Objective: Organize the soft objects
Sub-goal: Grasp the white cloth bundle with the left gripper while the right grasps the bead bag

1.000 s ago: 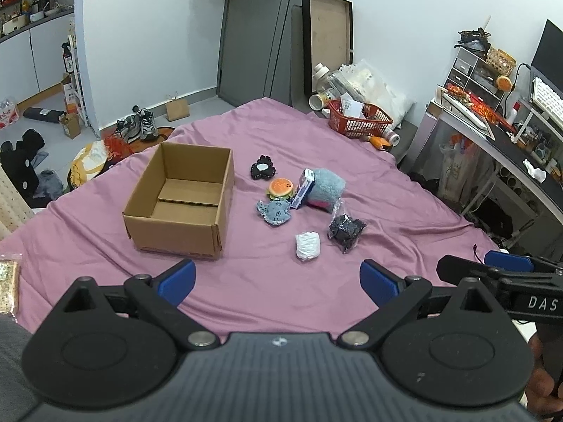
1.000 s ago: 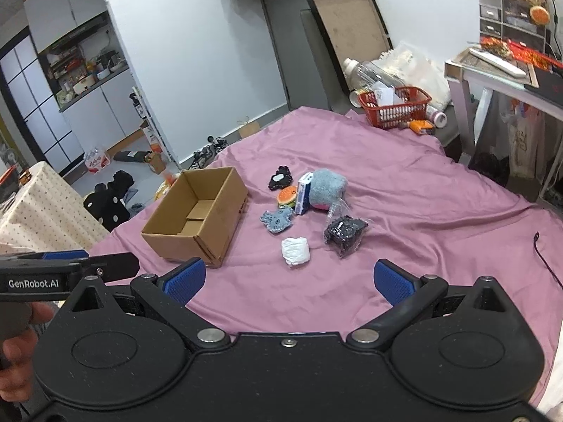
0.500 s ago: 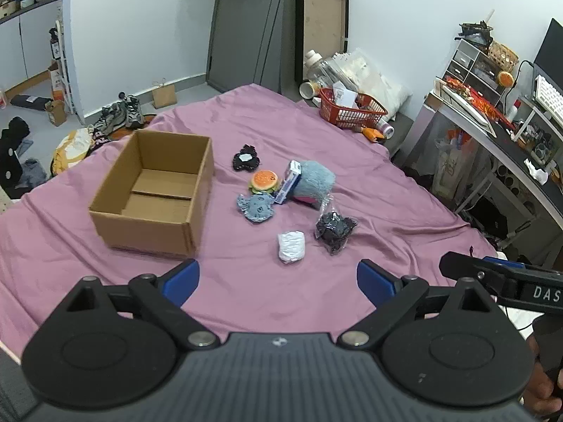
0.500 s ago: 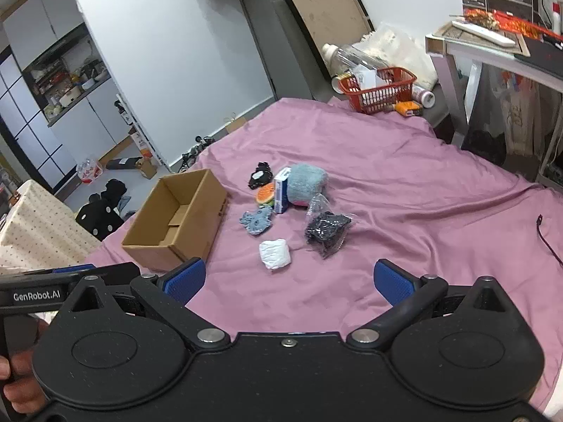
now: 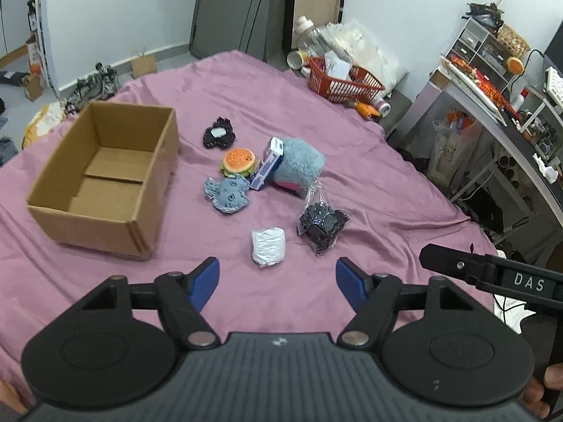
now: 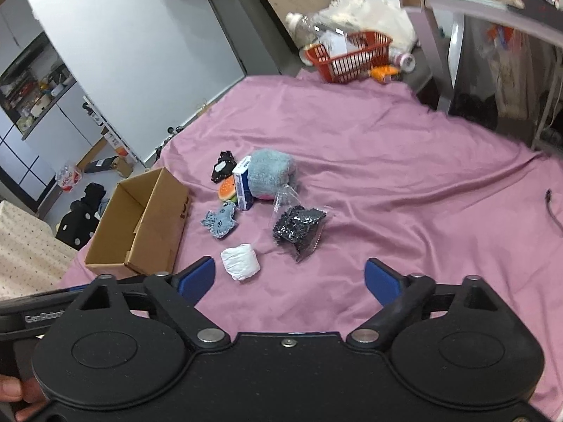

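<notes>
So from my left hand-held gripper (image 5: 278, 277) I'm looking almost straight into the cardboard box (image 5: 105, 183) at the left of the frame, with its floor bare, while my right hand-held gripper (image 6: 290, 277) only catches that box's side wall and rim at a slant. The left view also shows the other tool's arm poking in at lower right with "DAS" printed on it; the right view has lettering at lower left that looks like "GenRobot", though it's blurry. Both sets of jaws are spread wide with nothing between them, hovering over the purple bed sheet (image 5: 316, 112).

The soft stuff sits mid-frame, right of the box: a white bundle (image 5: 268, 246) nearest me, a black bagged item (image 5: 322, 223) beside it, a blue-grey knitted piece (image 5: 228, 195), a burger plush (image 5: 238, 162), a black crocheted piece (image 5: 218, 136), and a teal fluffy plush (image 5: 297, 167) whose long axis runs toward the upper left of the frame. A blue-and-white carton (image 5: 267, 168) leans against it; its print is unreadable.
</notes>
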